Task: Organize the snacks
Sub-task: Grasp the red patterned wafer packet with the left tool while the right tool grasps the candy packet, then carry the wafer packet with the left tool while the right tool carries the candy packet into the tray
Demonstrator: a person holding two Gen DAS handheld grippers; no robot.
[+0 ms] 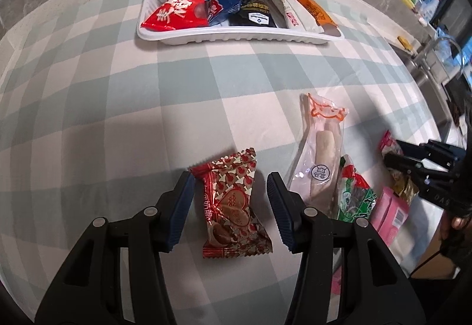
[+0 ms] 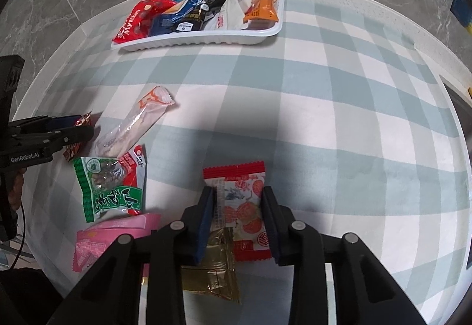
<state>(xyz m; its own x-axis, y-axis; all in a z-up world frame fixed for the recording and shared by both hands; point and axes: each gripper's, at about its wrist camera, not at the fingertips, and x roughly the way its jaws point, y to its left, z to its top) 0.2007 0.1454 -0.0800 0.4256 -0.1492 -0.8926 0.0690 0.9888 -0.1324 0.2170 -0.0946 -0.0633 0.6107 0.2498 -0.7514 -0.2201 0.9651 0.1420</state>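
1. The round table point(image 2: 339, 106), under a pale green-and-white checked cloth, fills both views. Its curved edge runs along the far side against a grey marbled floor. The middle and the whole right half of the cloth lie bare.

2. The white tray point(image 1: 224, 37) sits near the far edge, its long side facing the grippers. It is packed from end to end: a red Mylikes bag point(image 1: 180, 4) at the left end hangs over the rim, then blue, black and white packets, with an orange packet point(image 2: 262, 10) at the right end.

3. A loose cluster of snacks lies at the near left of the table, well apart from the tray. It holds a long clear pouch with an orange cat print point(image 2: 135, 124), a green-and-red packet point(image 2: 110, 186) touching the pouch's near end, and a pink packet point(image 2: 103, 239) tucked under the green one's near edge.

4. The left gripper point(image 1: 230, 207) points down with its jaws partly apart. A red heart-print wrapper point(image 1: 233, 207) lies on the cloth between them. The left pad sits against the wrapper's edge; a gap shows at the right pad.

5. The right gripper point(image 2: 237, 224) has its jaws narrow, both pads pressed on the sides of a red-and-white packet with round fruit prints point(image 2: 243, 207). A gold foil wrapper point(image 2: 216, 269) lies beside it, under the left finger.
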